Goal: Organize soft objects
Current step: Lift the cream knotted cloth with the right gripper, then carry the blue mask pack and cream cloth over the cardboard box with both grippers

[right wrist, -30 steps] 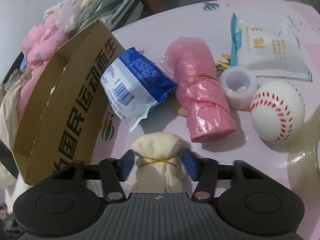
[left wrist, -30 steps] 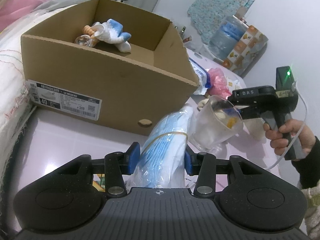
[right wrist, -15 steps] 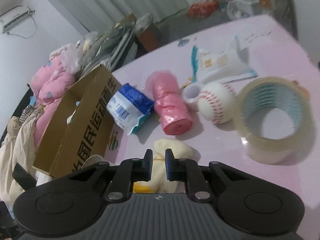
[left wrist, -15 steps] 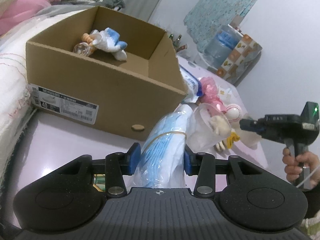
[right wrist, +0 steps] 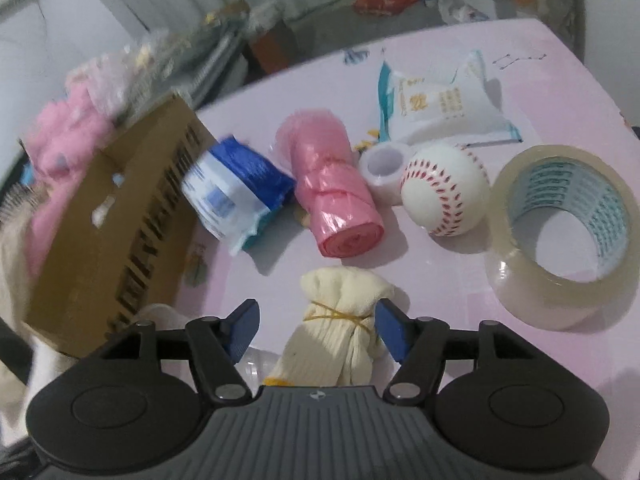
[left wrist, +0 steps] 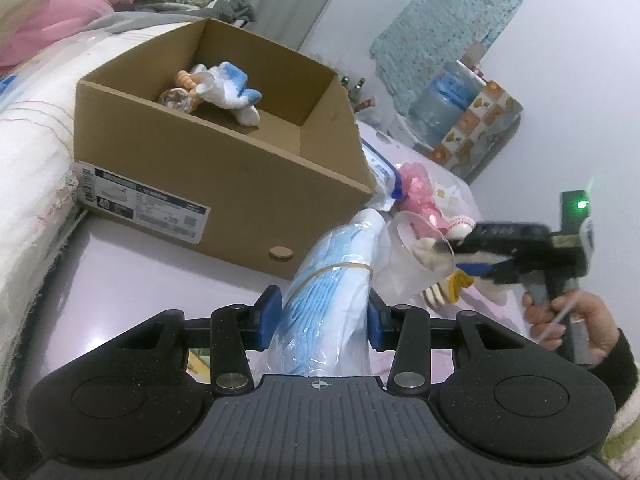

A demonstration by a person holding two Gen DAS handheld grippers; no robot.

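My left gripper is shut on a blue and white cloth bundle wrapped in clear plastic with a rubber band around it. The bundle points towards the open cardboard box, which holds a blue and white plush toy. My right gripper has its jaws opening around a cream cloth bundle tied with a yellow rubber band, which lies on the pink table. The left pad stands clear of it and the right pad is close beside it. In the left wrist view the right gripper is blurred beside a clear plastic cup.
Beyond the cream bundle lie a pink roll of bags, a blue and white packet, a small white tape roll, a baseball, a large clear tape roll and a tissue pack. The box stands at the left, with bedding behind it.
The right gripper's jaws went from nearly shut to wide apart around the cream bundle, and that gripper has shifted. The left gripper still grips the blue bundle in the same place.
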